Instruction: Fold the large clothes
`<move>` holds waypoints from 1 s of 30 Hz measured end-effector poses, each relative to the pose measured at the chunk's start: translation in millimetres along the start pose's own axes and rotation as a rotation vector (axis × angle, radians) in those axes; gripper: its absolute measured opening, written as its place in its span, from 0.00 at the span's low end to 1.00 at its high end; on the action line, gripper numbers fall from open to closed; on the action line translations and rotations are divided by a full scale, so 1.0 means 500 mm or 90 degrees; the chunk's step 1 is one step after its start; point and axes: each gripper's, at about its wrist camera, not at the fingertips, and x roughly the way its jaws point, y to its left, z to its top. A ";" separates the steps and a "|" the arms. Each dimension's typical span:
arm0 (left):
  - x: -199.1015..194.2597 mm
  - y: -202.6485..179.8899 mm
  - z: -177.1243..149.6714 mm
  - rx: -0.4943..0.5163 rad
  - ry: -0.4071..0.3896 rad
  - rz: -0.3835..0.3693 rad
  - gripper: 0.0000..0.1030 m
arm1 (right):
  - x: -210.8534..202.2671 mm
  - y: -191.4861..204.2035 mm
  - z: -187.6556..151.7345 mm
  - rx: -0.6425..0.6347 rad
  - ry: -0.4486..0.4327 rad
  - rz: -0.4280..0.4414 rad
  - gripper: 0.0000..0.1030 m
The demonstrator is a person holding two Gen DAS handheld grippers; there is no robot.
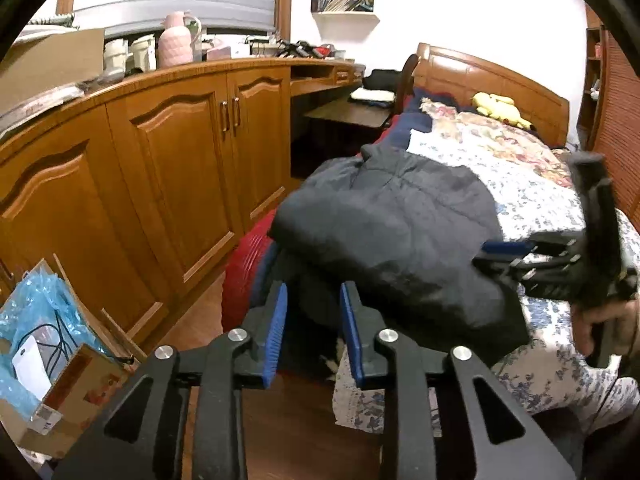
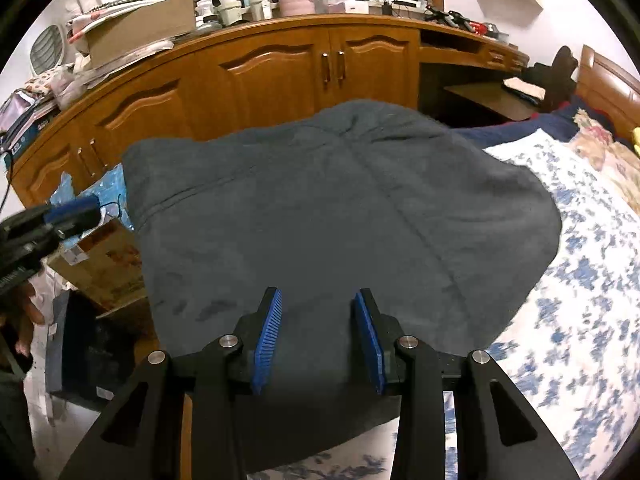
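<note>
Dark grey garment (image 2: pixel 340 232) lies bunched in a thick folded heap on the near left part of the bed (image 2: pixel 580 320), on the blue-and-white floral cover, its left edge hanging over the bedside toward the wooden cabinets (image 1: pixel 160 152). Yellow plush toy (image 1: pixel 496 106) sits far up by the headboard, well clear.

Left gripper (image 1: pixel 314 332) hovers at the garment's near left corner, fingers apart, nothing pinched between the blue pads; cloth shows beyond the gap, not in it. Right gripper (image 2: pixel 318 336) hangs low over the middle of the heap, fingers apart too, fabric under and between them but pads not pressing on it. From the left wrist view the right gripper sits at the heap's right side, a hand (image 1: pixel 608 320) on its handle.

Judgement: step in hand looks like regrasping for the next fold or smoothing. To do it well: take one clean edge or corner each, not a bundle of layers; pinch at matching points near and left/right so the fold line stays straight; lift only enough to clear; keep the overhanging left side from sliding off the bed. Flatten the hump first.
</note>
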 end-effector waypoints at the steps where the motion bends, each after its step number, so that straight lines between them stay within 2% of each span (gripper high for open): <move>1: -0.006 -0.003 0.002 0.001 -0.004 -0.003 0.30 | 0.005 0.002 -0.005 0.000 0.002 -0.001 0.39; 6: -0.026 -0.024 0.016 0.014 -0.023 -0.007 0.35 | 0.007 0.013 -0.013 -0.014 -0.003 -0.019 0.39; 13: -0.042 -0.066 0.029 0.032 -0.040 -0.039 0.37 | -0.042 0.062 -0.012 -0.019 -0.011 -0.024 0.39; 22: -0.050 -0.149 0.047 0.071 -0.045 -0.054 0.45 | -0.114 0.044 -0.052 -0.002 -0.046 -0.016 0.40; 24: -0.052 -0.168 0.051 0.076 -0.049 -0.057 0.50 | -0.130 0.029 -0.064 0.007 -0.053 -0.019 0.43; 30: -0.048 -0.228 0.059 0.086 -0.050 -0.067 0.53 | -0.186 -0.011 -0.104 0.030 -0.067 -0.043 0.49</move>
